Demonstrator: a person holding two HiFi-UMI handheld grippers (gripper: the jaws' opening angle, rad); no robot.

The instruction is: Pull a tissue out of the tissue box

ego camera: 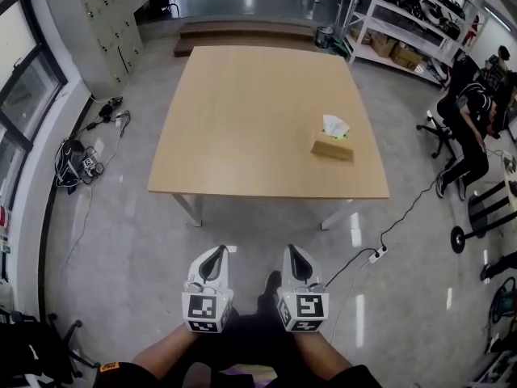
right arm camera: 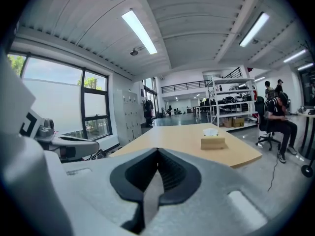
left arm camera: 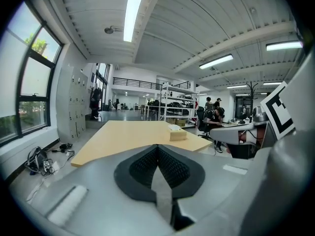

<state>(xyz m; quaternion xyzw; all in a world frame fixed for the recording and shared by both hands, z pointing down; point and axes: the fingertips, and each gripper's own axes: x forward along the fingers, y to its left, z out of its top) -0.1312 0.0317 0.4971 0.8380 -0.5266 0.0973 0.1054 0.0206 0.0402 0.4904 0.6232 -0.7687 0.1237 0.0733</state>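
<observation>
Both grippers, the left gripper and the right gripper, are clenched on nothing, side by side over open floor well short of the table's near edge. The tissue box, with a tissue standing from its top, sits near the table's right edge, with open tabletop to its left. A power strip lies on the floor to the right.

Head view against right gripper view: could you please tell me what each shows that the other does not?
Only the head view: the person's forearms and the floor power strip. Only the right gripper view: ceiling lights, and the right gripper with its jaws pressed together, empty. Both: the table, the tissue box with a tissue sticking up, the seated person, and the left gripper.
</observation>
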